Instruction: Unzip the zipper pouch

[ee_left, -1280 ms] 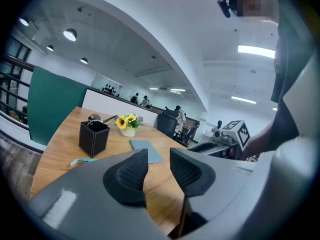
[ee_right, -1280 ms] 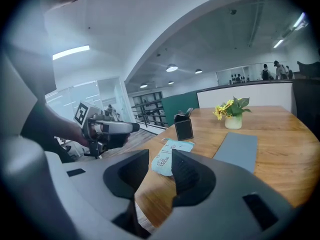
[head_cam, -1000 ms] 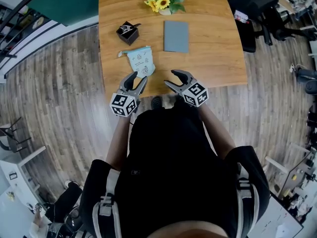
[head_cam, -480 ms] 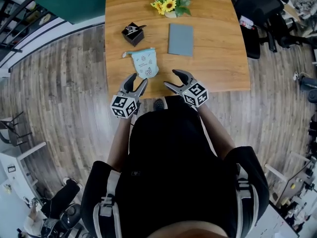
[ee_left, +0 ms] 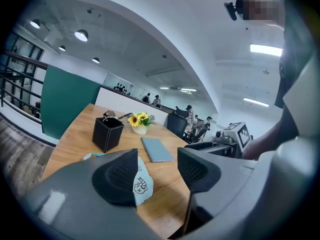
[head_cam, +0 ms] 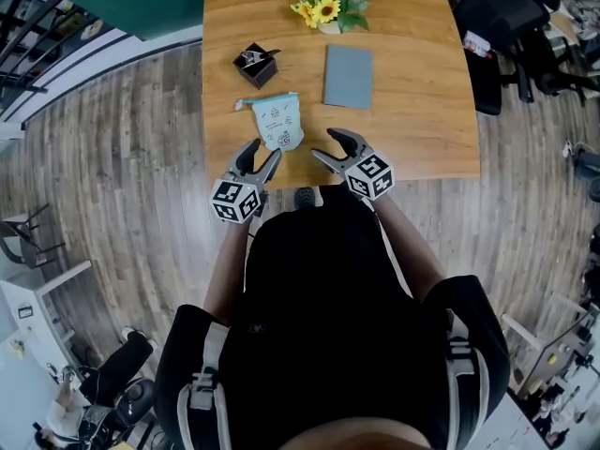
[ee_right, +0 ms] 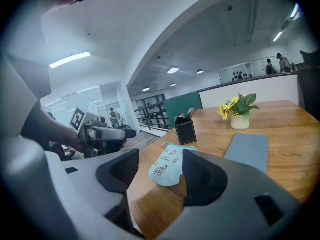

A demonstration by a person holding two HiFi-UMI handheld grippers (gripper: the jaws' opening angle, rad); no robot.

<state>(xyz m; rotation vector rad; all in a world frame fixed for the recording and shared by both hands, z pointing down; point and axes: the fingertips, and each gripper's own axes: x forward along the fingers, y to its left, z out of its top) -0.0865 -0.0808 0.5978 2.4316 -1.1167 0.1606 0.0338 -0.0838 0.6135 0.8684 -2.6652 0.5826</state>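
Observation:
The light blue zipper pouch (head_cam: 279, 120) with small printed figures lies flat near the front edge of the wooden table (head_cam: 422, 111), its zipper end and pull tab pointing to the far left. My left gripper (head_cam: 262, 150) hovers at the table's edge, just short of the pouch's near end. Its jaws have just been opening and stand open with nothing between them. In the left gripper view the pouch (ee_left: 142, 181) shows past the left gripper (ee_left: 157, 171). My right gripper (head_cam: 325, 144) is open to the pouch's right, its jaws having just closed a little, nothing between them. The right gripper view shows the pouch (ee_right: 169, 166) ahead.
Behind the pouch stand a black pen holder (head_cam: 256, 65) and a grey notebook (head_cam: 348, 64). A pot of sunflowers (head_cam: 330, 1) sits at the table's far side. Dark office chairs (head_cam: 497, 26) crowd the right, with wooden floor all around.
The head view has shifted, so the table and pouch sit slightly further right and lower. The pouch now lies a little closer to both grippers. Nothing has been taken hold of.

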